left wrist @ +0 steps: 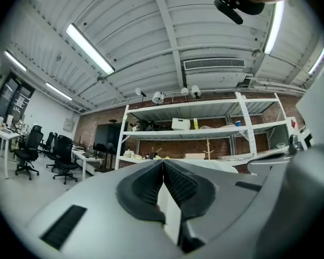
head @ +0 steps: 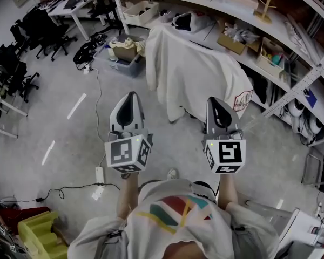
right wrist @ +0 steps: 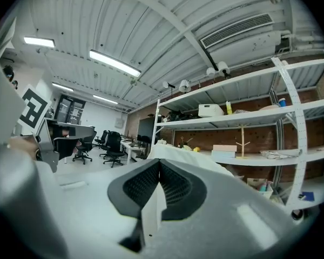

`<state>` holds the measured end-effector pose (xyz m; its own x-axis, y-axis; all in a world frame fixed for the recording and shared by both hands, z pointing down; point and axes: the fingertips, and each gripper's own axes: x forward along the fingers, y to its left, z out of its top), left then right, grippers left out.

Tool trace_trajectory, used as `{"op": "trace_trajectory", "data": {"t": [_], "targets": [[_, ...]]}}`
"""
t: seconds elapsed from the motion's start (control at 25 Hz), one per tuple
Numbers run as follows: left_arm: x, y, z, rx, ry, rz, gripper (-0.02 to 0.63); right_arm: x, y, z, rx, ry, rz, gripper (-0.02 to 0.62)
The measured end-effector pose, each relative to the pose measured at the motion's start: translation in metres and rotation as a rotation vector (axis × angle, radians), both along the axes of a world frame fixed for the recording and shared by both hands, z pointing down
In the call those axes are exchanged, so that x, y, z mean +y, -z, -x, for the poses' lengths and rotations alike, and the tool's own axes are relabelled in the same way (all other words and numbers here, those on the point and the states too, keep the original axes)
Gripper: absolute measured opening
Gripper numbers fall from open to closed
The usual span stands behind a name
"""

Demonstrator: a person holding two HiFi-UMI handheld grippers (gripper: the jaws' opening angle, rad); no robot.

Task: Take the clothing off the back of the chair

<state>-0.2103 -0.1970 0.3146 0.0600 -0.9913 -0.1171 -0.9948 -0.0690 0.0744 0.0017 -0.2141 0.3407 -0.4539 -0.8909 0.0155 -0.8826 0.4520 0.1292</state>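
- The white clothing (head: pixel 200 74) hung at 12 o'clock, draped over the chair back (which it hid).
- The left hand-held gripper (head: pixel 130 95) and right hand-held gripper (head: pixel 215 99), both closed and empty, pointed toward it, likely for an approach.

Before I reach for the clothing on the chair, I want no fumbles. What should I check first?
1. Left gripper empty: ok, jaws together on nothing.
2. Right gripper empty: ok, jaws together on nothing.
3. Jaws open for a grasp: not ok, both shut.
4. White garment in plain view ahead: ok.
5. Grippers at the garment: not ok, both are short of it.
6. Floor route: ok, the power strip lies off to the left.
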Motion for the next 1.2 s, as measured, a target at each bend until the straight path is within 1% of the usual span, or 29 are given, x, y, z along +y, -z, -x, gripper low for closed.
{"op": "trace_trajectory", "data": {"t": [0.12,0.24,0.36,0.52,0.68,0.8,0.92,1.0,1.04,1.08,1.12,1.16,1.2], "targets": [[-0.016,-0.007,0.012,0.009,-0.014,0.013,0.014,-0.013,-0.006,0.005,0.013,-0.037,0.010,0.003],[-0.029,-0.013,0.016,0.027,-0.019,0.027,0.014,-0.021,-0.007,0.002,0.008,-0.056,0.026,0.003],[-0.039,-0.013,0.012,0.031,-0.028,0.021,0.014,-0.029,-0.002,-0.009,-0.017,-0.083,0.029,0.003],[-0.051,-0.005,0.001,0.036,-0.031,0.005,0.014,-0.038,0.011,-0.024,-0.027,-0.102,0.003,0.003],[-0.058,0.003,-0.016,0.015,-0.056,-0.018,0.014,-0.043,0.015,-0.038,-0.034,-0.122,-0.004,0.003],[-0.063,0.008,-0.020,-0.006,-0.057,-0.025,0.014,-0.046,0.016,-0.038,-0.041,-0.126,-0.004,0.003],[-0.069,0.014,-0.022,-0.052,-0.064,-0.039,0.015,-0.051,0.017,-0.038,-0.055,-0.130,0.006,0.003],[-0.076,0.021,-0.027,-0.082,-0.101,-0.062,0.023,-0.057,0.018,-0.040,-0.088,-0.120,0.024,0.008],[-0.082,0.025,-0.027,-0.095,-0.122,-0.069,0.073,-0.061,0.020,-0.039,-0.103,-0.106,0.028,0.097],[-0.089,0.030,-0.026,-0.104,-0.137,-0.072,0.143,-0.064,0.023,-0.039,-0.115,-0.094,0.025,0.184],[-0.098,0.035,-0.023,-0.110,-0.142,-0.076,0.156,-0.068,0.027,-0.040,-0.120,-0.091,0.017,0.222],[-0.109,0.039,-0.017,-0.116,-0.141,-0.079,0.173,-0.072,0.031,-0.042,-0.118,-0.099,0.008,0.237],[-0.121,0.042,-0.009,-0.120,-0.139,-0.079,0.185,-0.076,0.035,-0.045,-0.108,-0.114,0.000,0.238]]}}
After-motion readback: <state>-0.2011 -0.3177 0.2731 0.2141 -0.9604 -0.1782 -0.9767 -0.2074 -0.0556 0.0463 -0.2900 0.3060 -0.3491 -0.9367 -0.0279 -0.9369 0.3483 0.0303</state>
